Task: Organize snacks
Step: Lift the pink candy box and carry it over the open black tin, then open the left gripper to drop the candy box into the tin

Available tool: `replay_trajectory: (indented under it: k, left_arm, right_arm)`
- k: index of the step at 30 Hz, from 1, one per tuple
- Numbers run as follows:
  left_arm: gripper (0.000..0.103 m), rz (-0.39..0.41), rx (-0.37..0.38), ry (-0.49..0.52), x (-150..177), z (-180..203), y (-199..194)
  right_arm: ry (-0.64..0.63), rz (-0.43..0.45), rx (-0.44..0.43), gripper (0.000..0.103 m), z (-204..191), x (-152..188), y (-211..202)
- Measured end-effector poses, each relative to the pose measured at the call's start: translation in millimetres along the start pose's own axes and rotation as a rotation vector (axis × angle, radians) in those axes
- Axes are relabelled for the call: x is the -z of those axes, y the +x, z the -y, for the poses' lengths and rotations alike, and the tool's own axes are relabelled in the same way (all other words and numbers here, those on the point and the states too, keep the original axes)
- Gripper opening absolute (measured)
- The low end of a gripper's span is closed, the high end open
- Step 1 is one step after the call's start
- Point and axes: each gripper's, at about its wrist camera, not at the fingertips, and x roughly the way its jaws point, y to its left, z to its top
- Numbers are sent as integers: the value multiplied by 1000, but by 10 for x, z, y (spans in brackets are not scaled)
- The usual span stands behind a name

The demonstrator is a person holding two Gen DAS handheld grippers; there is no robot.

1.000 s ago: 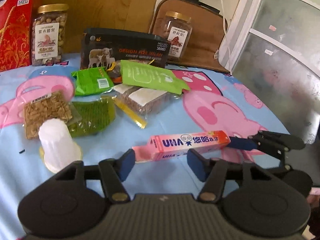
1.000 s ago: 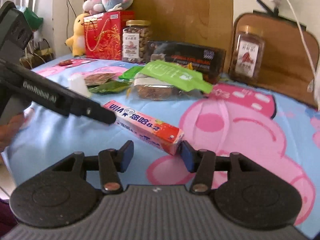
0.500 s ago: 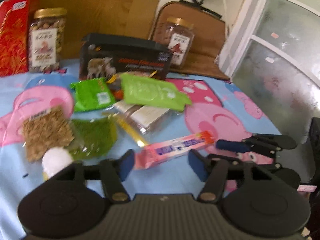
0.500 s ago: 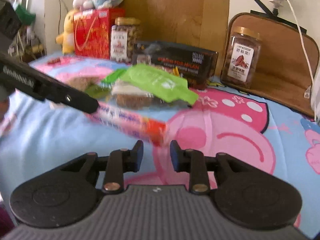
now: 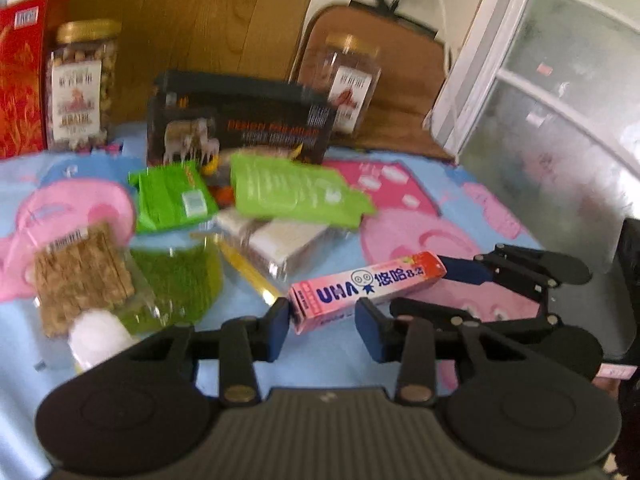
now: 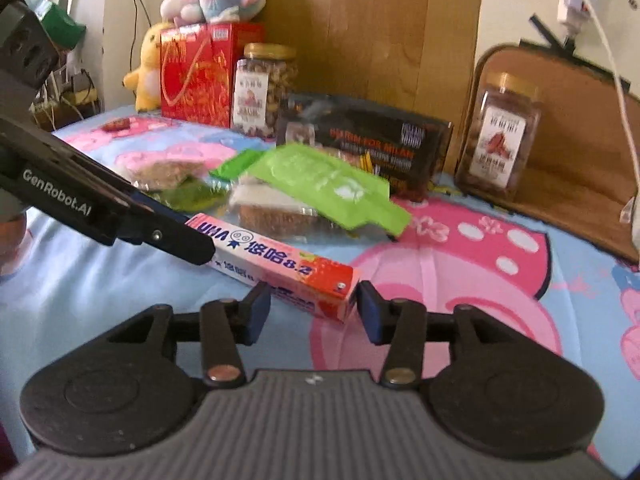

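A pink UHA candy box (image 5: 366, 286) lies across the blue cartoon cloth. My left gripper (image 5: 322, 326) has its jaws open around the box's left end, not pressing it. My right gripper (image 6: 312, 308) has its jaws open around the red end of the same box (image 6: 280, 264). Each gripper shows in the other's view: the right gripper (image 5: 460, 270) at the box's right end, the left gripper (image 6: 188, 236) at its far end. Whether the box rests on the cloth or is held up I cannot tell.
A pile of snack bags lies behind the box: green pouches (image 5: 288, 192), a clear cake pack (image 5: 276, 240), a grain bar pack (image 5: 80, 276), a white cup (image 5: 96, 336). A black box (image 5: 236, 124), two nut jars (image 5: 82, 84) and a red gift bag (image 6: 196, 76) stand at the back.
My right gripper narrowed half a second ago and has opened again around the box's red end. The box has shifted slightly and sits between both pairs of open jaws.
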Motion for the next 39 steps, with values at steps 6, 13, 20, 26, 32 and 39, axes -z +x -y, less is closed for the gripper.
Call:
replay_trajectory:
  k: [6, 13, 20, 26, 32, 39]
  left_arm:
    - [39, 113, -62, 60, -693, -36, -91]
    - [39, 91, -100, -50, -1617, -561, 516]
    - [40, 54, -154, -77, -1840, -819, 991]
    - [43, 42, -165, -60, -1743, -824, 1027]
    - [45, 88, -125, -85, -1572, -744, 542]
    - [54, -40, -93, -63, -1148, -452, 456]
  right_arm:
    - [-46, 142, 41, 50, 96, -547, -10]
    - [5, 152, 36, 50, 634, -1309, 860]
    - [56, 48, 40, 51, 846, -1379, 1472]
    - [104, 88, 29, 51, 883, -1325, 1407]
    - [204, 134, -21, 51, 826, -1085, 975]
    - [384, 6, -143, 61, 845, -499, 853]
